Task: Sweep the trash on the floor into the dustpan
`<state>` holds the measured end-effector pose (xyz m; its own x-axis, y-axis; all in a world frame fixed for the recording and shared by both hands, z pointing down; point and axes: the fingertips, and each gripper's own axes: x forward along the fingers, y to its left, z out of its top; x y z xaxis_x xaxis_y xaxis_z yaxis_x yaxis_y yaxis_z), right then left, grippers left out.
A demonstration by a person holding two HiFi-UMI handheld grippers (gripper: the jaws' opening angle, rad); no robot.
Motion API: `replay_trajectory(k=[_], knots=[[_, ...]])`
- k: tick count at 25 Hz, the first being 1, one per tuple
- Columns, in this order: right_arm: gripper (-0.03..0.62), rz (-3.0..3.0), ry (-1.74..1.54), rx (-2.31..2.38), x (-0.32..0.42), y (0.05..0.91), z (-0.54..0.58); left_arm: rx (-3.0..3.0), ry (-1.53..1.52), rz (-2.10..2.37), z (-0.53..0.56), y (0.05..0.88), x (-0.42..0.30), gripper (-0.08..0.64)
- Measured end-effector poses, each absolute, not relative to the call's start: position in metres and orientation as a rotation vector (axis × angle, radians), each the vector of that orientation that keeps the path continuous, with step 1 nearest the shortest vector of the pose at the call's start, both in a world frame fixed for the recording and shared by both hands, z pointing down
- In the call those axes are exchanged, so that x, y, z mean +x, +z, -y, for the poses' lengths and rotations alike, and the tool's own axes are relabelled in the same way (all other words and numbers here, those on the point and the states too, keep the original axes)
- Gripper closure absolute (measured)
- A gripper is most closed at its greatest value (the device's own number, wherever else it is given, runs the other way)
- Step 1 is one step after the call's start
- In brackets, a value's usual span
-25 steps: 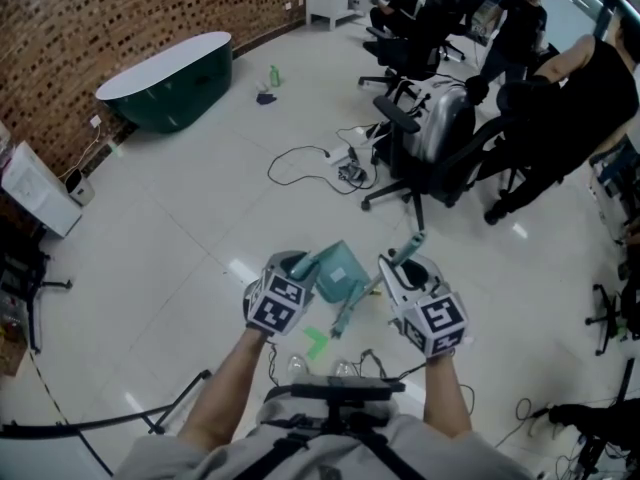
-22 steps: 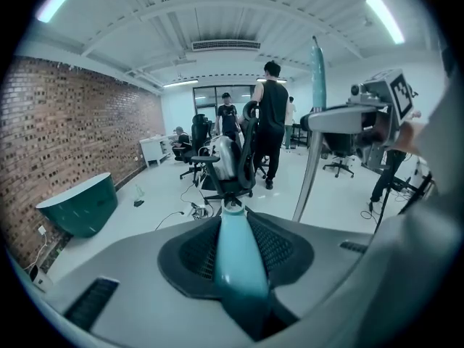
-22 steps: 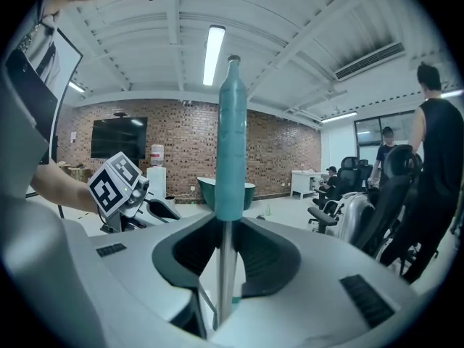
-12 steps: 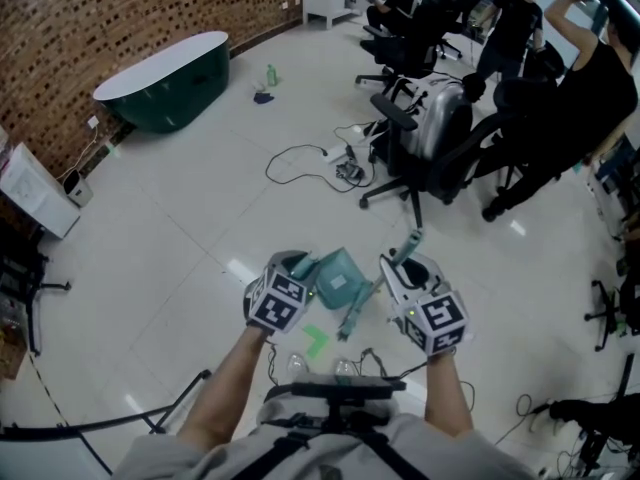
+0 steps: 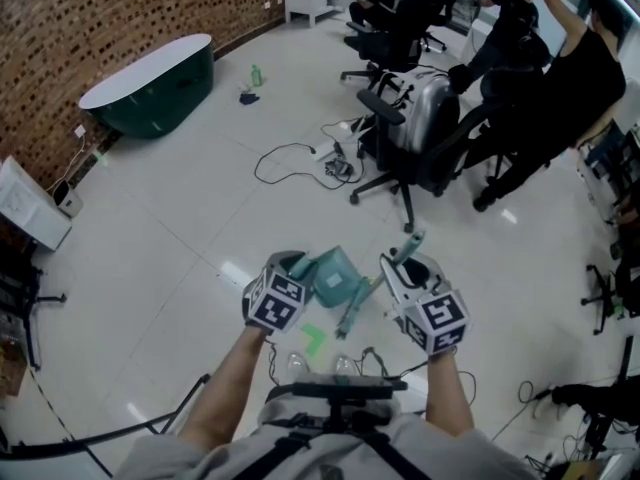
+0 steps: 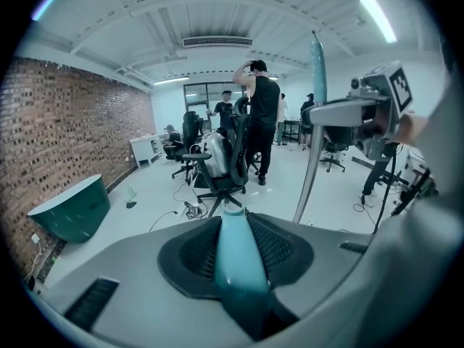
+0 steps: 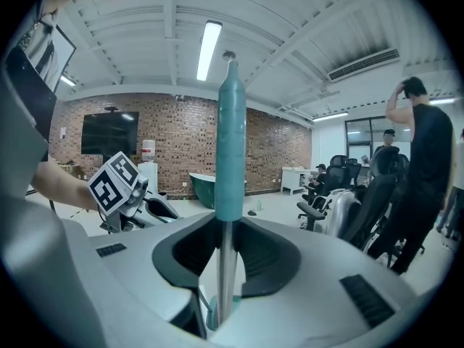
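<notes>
My left gripper is shut on the teal handle of the dustpan, which hangs tilted above the floor in front of me. To its right, my right gripper is shut on the broom. In the right gripper view the broom's teal grip stands upright above the jaws and its metal pole runs between them. The pole slants down to the left, under the dustpan. A bright green scrap of trash lies on the floor below the dustpan, close to my body.
A black office chair stands ahead, with a cable and a power strip on the floor beside it. People stand and sit at the back right. A dark green tub lies by the brick wall on the left.
Both grippers keep their hold and have hardly moved. The head view has shifted a little, and a person at the back right has raised both arms.
</notes>
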<state>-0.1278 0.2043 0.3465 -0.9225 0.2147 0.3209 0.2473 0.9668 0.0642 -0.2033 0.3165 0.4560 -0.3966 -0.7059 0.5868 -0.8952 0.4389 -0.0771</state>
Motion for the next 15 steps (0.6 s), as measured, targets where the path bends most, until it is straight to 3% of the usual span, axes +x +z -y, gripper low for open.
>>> replay_trajectory(k=[15], knots=[[0.503,2.793,-0.150,-0.324,-0.1280,0.3494,-0.2043,1.348,0.510,2.239,-0.3184,0.4539,-0.2068,0.448]])
